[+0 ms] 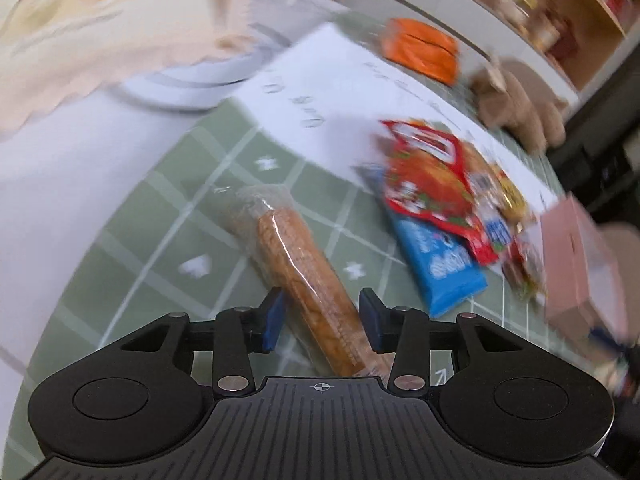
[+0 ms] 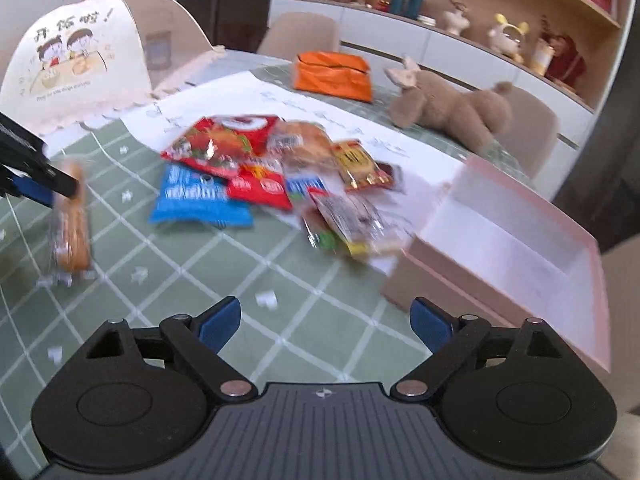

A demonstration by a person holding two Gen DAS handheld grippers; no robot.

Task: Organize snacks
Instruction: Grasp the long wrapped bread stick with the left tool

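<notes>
A long orange-brown snack stick in a clear wrapper (image 1: 304, 264) lies between the blue pads of my left gripper (image 1: 324, 320). The pads press on its near end, and its far end points down at the green checked tablecloth (image 1: 160, 216). The right wrist view shows the same stick (image 2: 72, 224) hanging steeply from the left gripper (image 2: 48, 184) at the far left. My right gripper (image 2: 324, 316) stands wide open over bare cloth with nothing between its fingers. Beyond it lies a pile of snack packets, with a red bag (image 2: 224, 140) and a blue packet (image 2: 192, 200). An open pink box (image 2: 520, 216) stands to its right.
A white paper sheet (image 2: 256, 92) lies under the pile. Behind it are an orange bag (image 2: 332, 74) and a brown plush toy (image 2: 452, 112). A chair with a cartoon cover (image 2: 76, 64) stands at the back left. Shelves with ornaments line the far wall.
</notes>
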